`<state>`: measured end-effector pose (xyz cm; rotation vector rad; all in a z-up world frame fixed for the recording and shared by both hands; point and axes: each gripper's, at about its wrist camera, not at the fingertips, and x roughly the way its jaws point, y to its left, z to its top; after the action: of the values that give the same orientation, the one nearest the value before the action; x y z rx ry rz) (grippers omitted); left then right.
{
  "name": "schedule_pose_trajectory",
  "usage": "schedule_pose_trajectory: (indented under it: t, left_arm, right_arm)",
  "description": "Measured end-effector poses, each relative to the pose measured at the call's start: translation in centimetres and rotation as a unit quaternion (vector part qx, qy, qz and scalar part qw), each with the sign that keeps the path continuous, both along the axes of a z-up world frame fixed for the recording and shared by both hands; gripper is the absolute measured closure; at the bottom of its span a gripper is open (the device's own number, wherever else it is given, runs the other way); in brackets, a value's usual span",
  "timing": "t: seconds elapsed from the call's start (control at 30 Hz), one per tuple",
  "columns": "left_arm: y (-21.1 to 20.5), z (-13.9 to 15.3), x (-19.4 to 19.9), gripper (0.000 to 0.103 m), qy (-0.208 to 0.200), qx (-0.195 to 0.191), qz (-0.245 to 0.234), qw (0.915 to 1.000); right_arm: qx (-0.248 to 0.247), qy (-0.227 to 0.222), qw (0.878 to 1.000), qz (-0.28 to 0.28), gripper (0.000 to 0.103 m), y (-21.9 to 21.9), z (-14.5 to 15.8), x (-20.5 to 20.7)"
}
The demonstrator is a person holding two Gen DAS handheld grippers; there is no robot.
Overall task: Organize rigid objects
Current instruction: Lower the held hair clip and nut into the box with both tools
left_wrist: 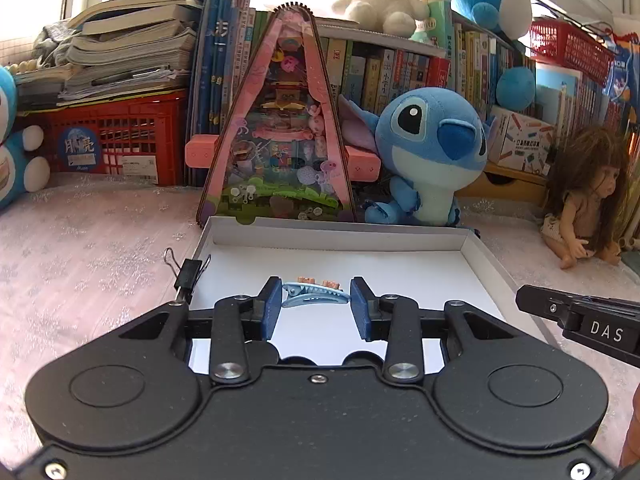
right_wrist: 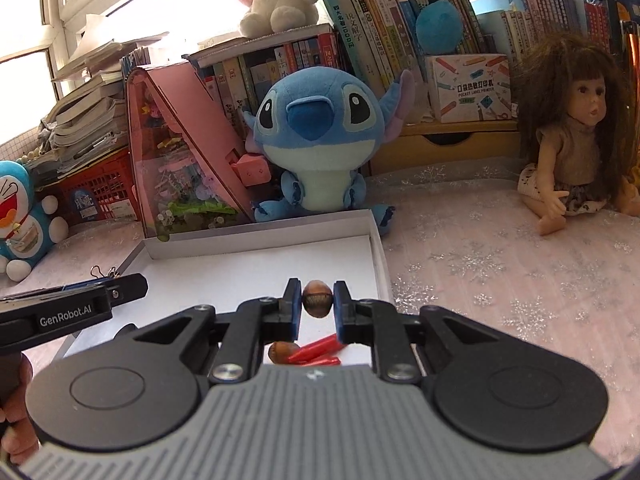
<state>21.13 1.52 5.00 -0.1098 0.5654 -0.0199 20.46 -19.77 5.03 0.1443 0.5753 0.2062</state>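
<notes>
My left gripper [left_wrist: 316, 304] is shut on a light blue toothed hair clip [left_wrist: 316, 298], held crosswise between the blue pads above a shallow white box [left_wrist: 340, 232]. Something small and orange [left_wrist: 318, 280] shows just behind the clip; I cannot tell whether it belongs to it. My right gripper [right_wrist: 317, 304] is shut on a small brown claw clip [right_wrist: 317, 303] over the same box [right_wrist: 260, 240]. On the box floor under the right gripper lie another brown clip [right_wrist: 283, 352] and red clips [right_wrist: 320, 354]. A black binder clip [left_wrist: 188, 276] sits at the box's left wall.
Behind the box stand a pink triangular toy case [left_wrist: 280, 140] and a blue plush [left_wrist: 428, 152]. A doll [right_wrist: 576, 140] sits at the right on the pale snowflake cloth [right_wrist: 500, 280]. Books and red crates line the back. A hand [right_wrist: 16, 420] shows at lower left.
</notes>
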Motion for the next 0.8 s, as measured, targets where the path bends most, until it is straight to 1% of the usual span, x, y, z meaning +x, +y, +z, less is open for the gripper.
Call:
schedule_pose_trajectory:
  t: [0.07, 0.2, 0.3, 0.4, 0.47, 0.6, 0.8]
  left_arm:
    - [0.0, 0.0, 1.0, 0.068, 0.010, 0.000, -0.001, 1.0000]
    - [0.4, -0.5, 3.5, 0.068, 0.046, -0.019, 0.000, 0.9988]
    - [0.4, -1.0, 4.8, 0.068, 0.067, -0.014, -0.001, 0.9976]
    - [0.3, -1.4, 5.5, 0.068, 0.086, -0.011, -0.008, 0.9962]
    - [0.2, -1.8, 5.7, 0.068, 0.096, -0.008, -0.010, 0.9953]
    - [-0.2, -2.2, 6.0, 0.068, 0.104, 0.004, -0.008, 0.9946]
    - [-0.7, -2.6, 5.9, 0.068, 0.103, 0.014, -0.012, 0.9945]
  right_arm:
    - [0.000, 0.015, 1.000, 0.013, 0.083, 0.0, -0.1, 1.0]
    - [0.004, 0.063, 0.998, 0.023, 0.083, 0.5, -0.2, 3.9]
    - [0.000, 0.081, 0.996, 0.025, 0.083, 0.9, -0.3, 5.1]
    - [-0.011, 0.091, 0.995, 0.026, 0.083, 1.2, -0.4, 5.9]
    - [-0.008, 0.097, 0.995, 0.028, 0.083, 1.3, -0.7, 6.1]
    - [-0.007, 0.104, 0.994, 0.028, 0.083, 1.6, -1.3, 6.2]
    - [-0.017, 0.095, 0.995, 0.029, 0.083, 2.3, -2.0, 5.8]
